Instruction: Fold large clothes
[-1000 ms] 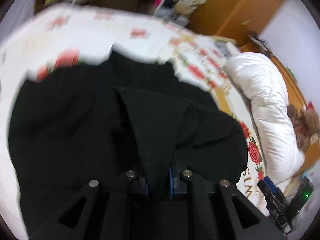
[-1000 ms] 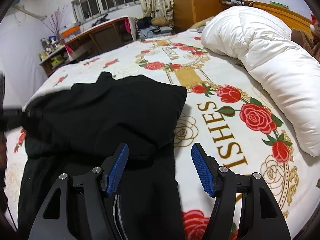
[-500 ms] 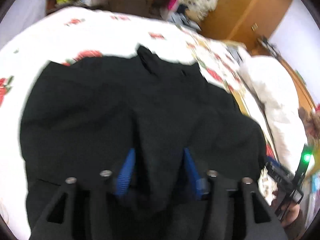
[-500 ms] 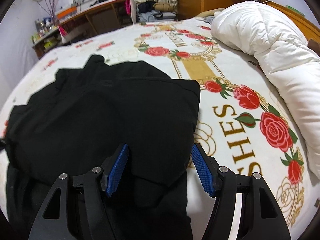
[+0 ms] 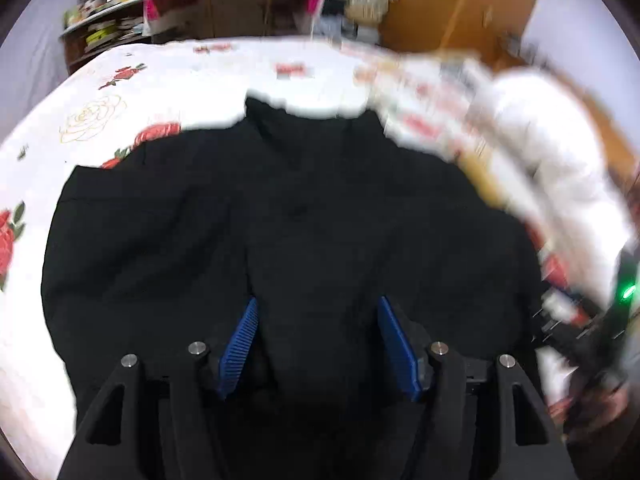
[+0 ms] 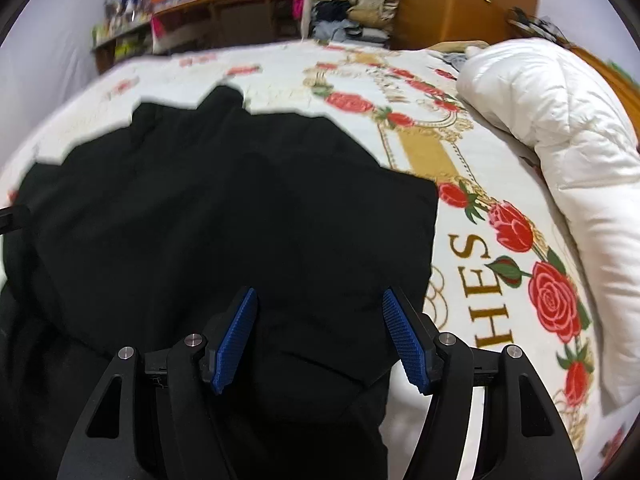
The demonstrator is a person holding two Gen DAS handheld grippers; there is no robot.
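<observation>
A large black garment lies partly folded on a bed with a white rose-print blanket. It also fills the left and middle of the right wrist view. My left gripper is open, its blue pads wide apart just above the cloth, holding nothing. My right gripper is open too, hovering over the garment's near right part, close to its right edge. The right gripper's body shows blurred at the far right of the left wrist view.
A rolled white duvet lies along the bed's right side. A wooden desk and shelves stand beyond the far edge, a wooden wardrobe to their right. Bare blanket lies right of the garment.
My left gripper opened and let go of the black cloth it held pinched, and the fold dropped onto the garment. My right gripper stayed open and moved left over the garment.
</observation>
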